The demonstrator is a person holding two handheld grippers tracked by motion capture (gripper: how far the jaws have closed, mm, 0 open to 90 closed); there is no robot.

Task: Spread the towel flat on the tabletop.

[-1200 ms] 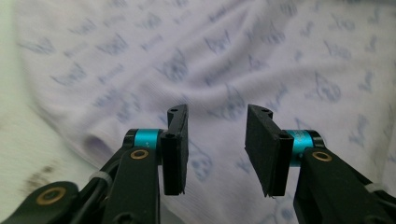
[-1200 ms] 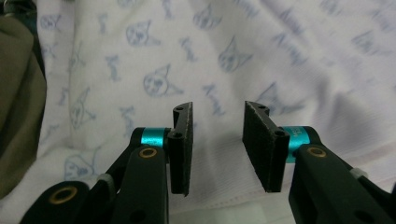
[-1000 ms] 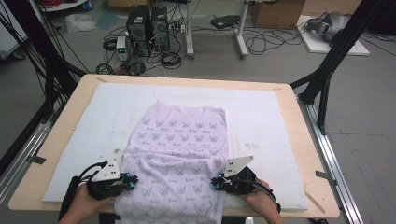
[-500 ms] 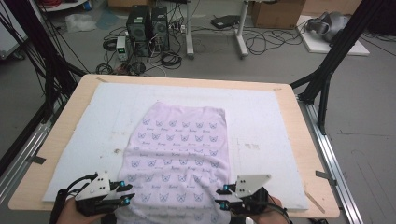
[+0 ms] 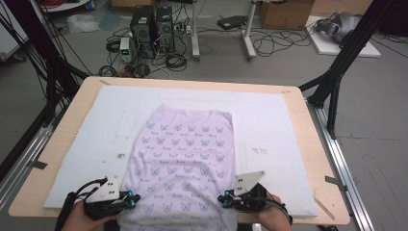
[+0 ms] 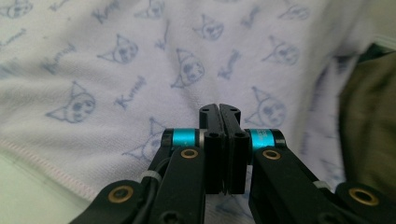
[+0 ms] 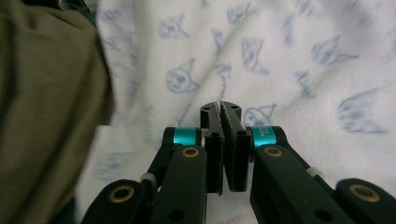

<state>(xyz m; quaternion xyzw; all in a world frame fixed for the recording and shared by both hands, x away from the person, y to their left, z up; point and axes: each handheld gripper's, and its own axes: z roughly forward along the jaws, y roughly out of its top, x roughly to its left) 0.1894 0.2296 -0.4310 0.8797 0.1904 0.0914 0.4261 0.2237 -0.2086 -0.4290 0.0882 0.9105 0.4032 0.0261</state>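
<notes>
Hands low at table's near edge, left gripper (image 5: 136, 198) and right gripper (image 5: 222, 199) both clamped closed beside cloth (image 5: 185, 154)

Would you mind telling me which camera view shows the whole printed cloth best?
The high view: the cloth lies there from far edge to table's near edge. The left gripper view shows a hemmed patch, the right gripper view blurred folds.

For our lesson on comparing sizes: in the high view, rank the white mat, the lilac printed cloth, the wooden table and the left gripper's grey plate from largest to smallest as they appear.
1. wooden table
2. white mat
3. lilac printed cloth, partly hanging off the near edge
4. left gripper's grey plate
</notes>
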